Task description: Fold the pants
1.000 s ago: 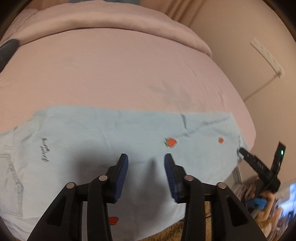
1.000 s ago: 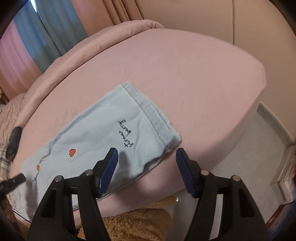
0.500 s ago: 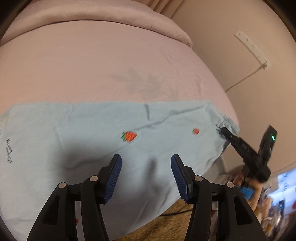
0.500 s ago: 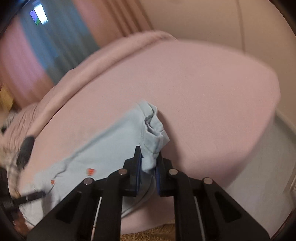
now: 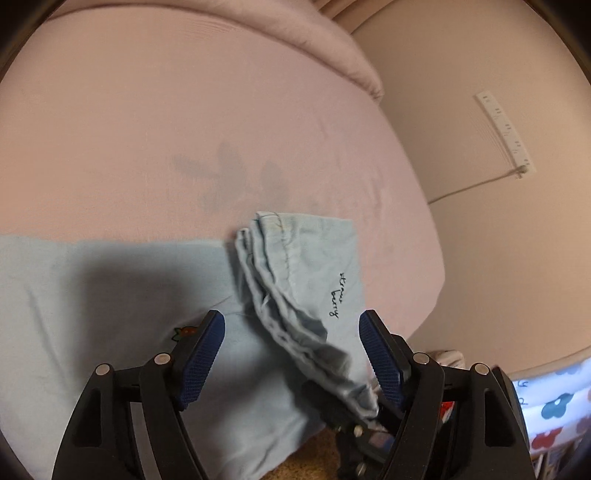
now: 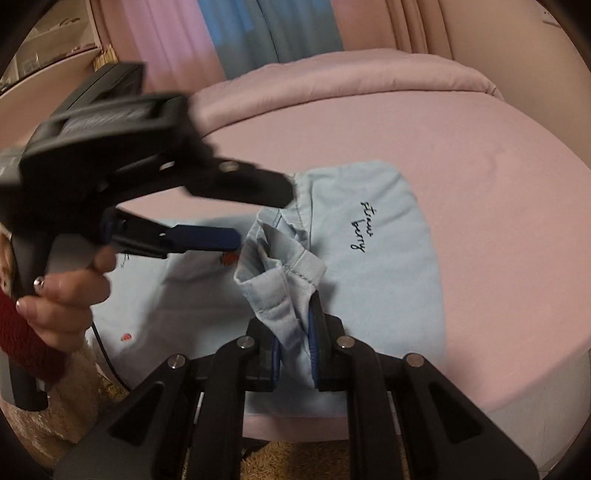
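Light blue pants (image 5: 122,317) with strawberry prints and dark script lie on a pink bed (image 5: 184,110). My right gripper (image 6: 295,354) is shut on the waistband end (image 6: 284,291) and holds it lifted and folded over the rest of the pants (image 6: 384,280). In the left wrist view this lifted end (image 5: 306,295) hangs between my open left gripper's (image 5: 291,354) fingers; the right gripper's tip shows below it. In the right wrist view the left gripper (image 6: 255,210) is open above the pants, held by a hand.
A rolled pink duvet (image 5: 258,33) lies along the bed's far side. The wall (image 5: 498,221) with a white power strip (image 5: 506,133) and cable stands to the right. A brown fluffy rug (image 6: 295,461) lies below the bed's near edge. Curtains (image 6: 266,33) hang behind.
My right gripper closed on the waistband and carried it over the pants toward the other end. My left gripper swung along the pants and now straddles the lifted fold.
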`<act>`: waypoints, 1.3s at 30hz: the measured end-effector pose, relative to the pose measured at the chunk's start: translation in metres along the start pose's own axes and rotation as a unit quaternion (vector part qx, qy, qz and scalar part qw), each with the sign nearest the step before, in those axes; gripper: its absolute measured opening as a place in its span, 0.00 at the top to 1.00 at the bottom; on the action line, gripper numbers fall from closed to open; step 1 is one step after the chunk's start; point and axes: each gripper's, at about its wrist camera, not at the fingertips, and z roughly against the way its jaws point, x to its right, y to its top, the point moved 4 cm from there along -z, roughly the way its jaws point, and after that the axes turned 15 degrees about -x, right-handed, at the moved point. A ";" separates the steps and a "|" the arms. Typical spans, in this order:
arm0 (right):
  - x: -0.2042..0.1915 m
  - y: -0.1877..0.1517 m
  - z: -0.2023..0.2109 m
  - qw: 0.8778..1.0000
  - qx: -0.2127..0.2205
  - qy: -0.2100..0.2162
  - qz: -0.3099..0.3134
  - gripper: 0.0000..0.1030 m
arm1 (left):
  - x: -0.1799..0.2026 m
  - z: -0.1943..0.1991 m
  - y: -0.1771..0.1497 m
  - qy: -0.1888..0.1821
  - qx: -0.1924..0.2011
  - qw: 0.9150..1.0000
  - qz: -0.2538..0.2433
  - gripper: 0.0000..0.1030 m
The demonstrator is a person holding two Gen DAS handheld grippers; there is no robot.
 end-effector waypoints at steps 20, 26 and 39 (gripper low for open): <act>-0.080 0.017 0.013 0.995 0.015 0.042 0.087 0.87 | -0.023 0.084 -0.032 0.113 0.087 0.989 -0.039 0.90; -0.123 0.006 -0.020 0.988 -0.037 0.063 0.134 0.87 | -0.082 0.087 -0.055 0.156 0.056 0.986 0.005 0.90; -0.139 0.009 -0.042 0.981 -0.086 0.049 0.165 0.46 | -0.123 0.114 -0.093 0.162 0.070 0.982 0.062 0.90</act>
